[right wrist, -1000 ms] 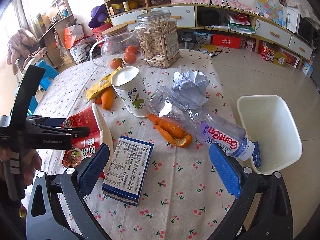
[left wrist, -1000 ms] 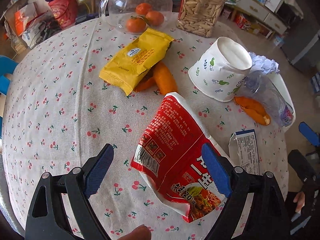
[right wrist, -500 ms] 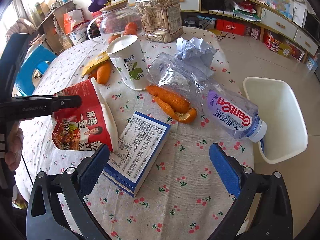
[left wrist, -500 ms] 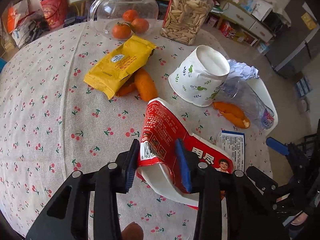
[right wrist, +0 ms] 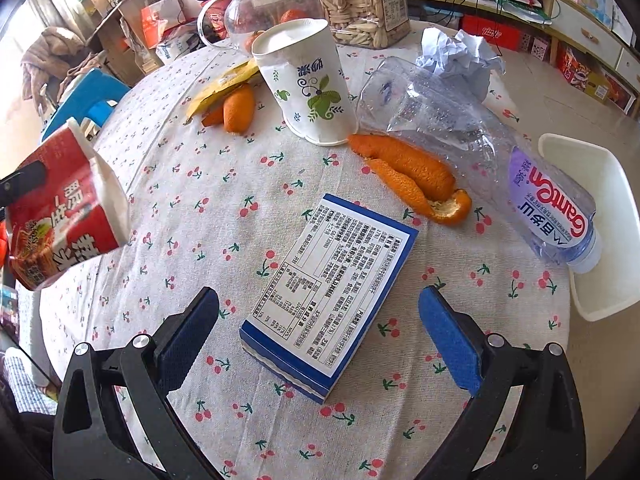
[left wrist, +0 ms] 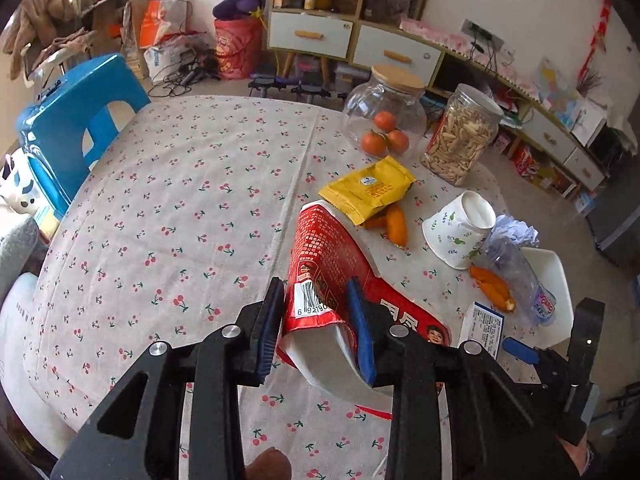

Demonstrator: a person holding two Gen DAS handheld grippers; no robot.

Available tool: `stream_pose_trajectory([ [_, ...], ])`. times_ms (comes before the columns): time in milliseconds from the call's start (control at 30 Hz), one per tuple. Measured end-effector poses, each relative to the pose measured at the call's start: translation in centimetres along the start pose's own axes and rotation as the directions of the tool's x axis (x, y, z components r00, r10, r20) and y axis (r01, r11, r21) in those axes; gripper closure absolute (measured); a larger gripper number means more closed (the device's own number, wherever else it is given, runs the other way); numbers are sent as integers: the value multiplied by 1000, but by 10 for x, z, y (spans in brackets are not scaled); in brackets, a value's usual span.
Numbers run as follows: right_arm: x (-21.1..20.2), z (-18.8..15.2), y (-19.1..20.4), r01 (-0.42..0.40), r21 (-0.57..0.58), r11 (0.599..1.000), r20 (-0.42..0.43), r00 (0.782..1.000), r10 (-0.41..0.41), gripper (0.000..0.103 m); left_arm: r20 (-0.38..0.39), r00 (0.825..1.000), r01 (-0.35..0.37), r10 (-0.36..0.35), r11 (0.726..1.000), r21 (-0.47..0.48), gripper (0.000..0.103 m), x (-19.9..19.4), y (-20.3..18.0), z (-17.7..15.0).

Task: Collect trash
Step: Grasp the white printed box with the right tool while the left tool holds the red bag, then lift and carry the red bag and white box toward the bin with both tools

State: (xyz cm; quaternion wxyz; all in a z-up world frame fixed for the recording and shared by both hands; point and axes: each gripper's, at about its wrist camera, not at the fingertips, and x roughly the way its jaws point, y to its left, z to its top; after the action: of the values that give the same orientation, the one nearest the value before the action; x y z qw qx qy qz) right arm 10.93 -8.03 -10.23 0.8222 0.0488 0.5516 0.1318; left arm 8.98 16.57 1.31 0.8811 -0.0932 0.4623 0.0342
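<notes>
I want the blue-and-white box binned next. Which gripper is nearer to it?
Right. The right gripper hangs open just above the blue-and-white box, its fingers either side of the box's near end. The left gripper is off to the box's left, shut on the red noodle packet.

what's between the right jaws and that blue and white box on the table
Nothing visible. The right gripper is open, and the blue and white box lies flat on the tablecloth directly ahead, its near end between the jaws.
</notes>
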Motion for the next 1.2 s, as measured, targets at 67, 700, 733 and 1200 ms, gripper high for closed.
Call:
stream_pose_trajectory([
  [67,6,0,3,17,-1,1000,-5,1000,-17,6,20,1000,8,-7,998,-58,70,-8,16,1],
  [700,-34,39,76,-85,-167,982,271,954,129,49,108,989,-82,106,975,-207,70,-24,62,1],
  [733,-40,41,79,-88,-174,981,297,945,137,49,123,985,-93,121,973,-212,70,-26,61,1],
  [1200,-102,40,72,61,-213,975,595,799,80,48,330,924,-127,194,969,-213,69,-58,19,3],
])
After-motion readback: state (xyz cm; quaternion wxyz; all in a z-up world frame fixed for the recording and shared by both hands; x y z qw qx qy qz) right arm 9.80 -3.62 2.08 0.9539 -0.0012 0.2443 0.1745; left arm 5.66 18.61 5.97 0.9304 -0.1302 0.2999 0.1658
